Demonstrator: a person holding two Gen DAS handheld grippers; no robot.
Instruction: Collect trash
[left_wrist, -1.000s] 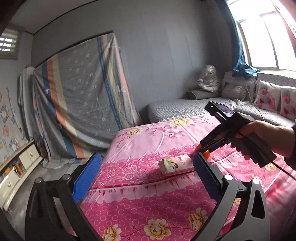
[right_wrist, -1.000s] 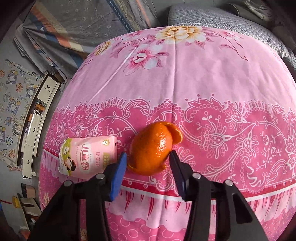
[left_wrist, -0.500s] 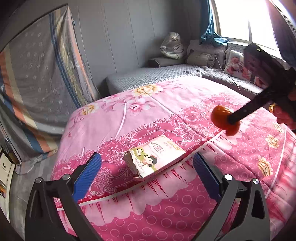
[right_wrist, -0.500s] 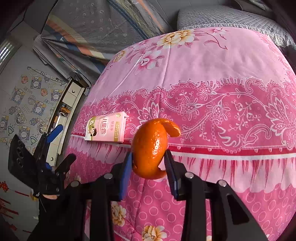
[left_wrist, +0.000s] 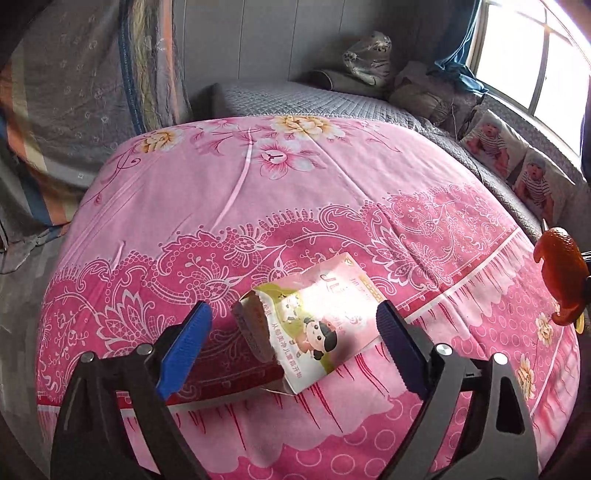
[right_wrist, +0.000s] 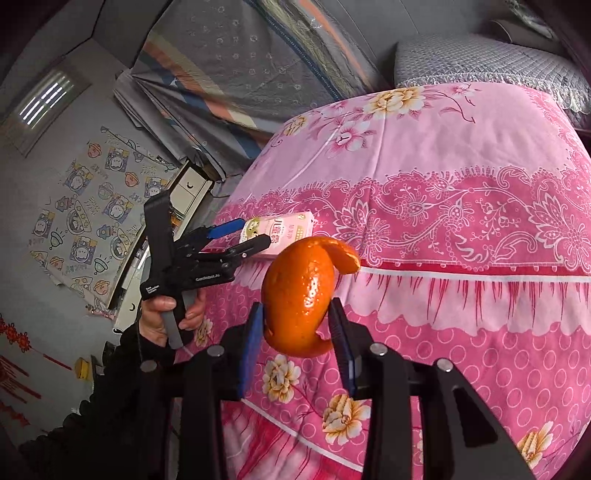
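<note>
1. Near the front edge of the pink bedspread (left_wrist: 229, 206), an opened snack packet (left_wrist: 314, 325) is seen lying flat, its torn mouth turned toward the left blue pad.
2. The left gripper (left_wrist: 293, 334) is set astride the packet; its jaws have just been closing, yet a gap is left on both sides and nothing is gripped.
3. A thin, crumpled packet may be pushed along the cloth, or the bedspread pinched with it, if the pads are brought down too low.
4. Slippage over the front edge is judged possible, since the packet lies close to it.
5. The right gripper (right_wrist: 298, 341) is clamped on an orange peel (right_wrist: 304, 295), held clear above the bedspread's front border.
6. The curled peel is caught only at its lower part, so it could be dropped if swung.
</note>
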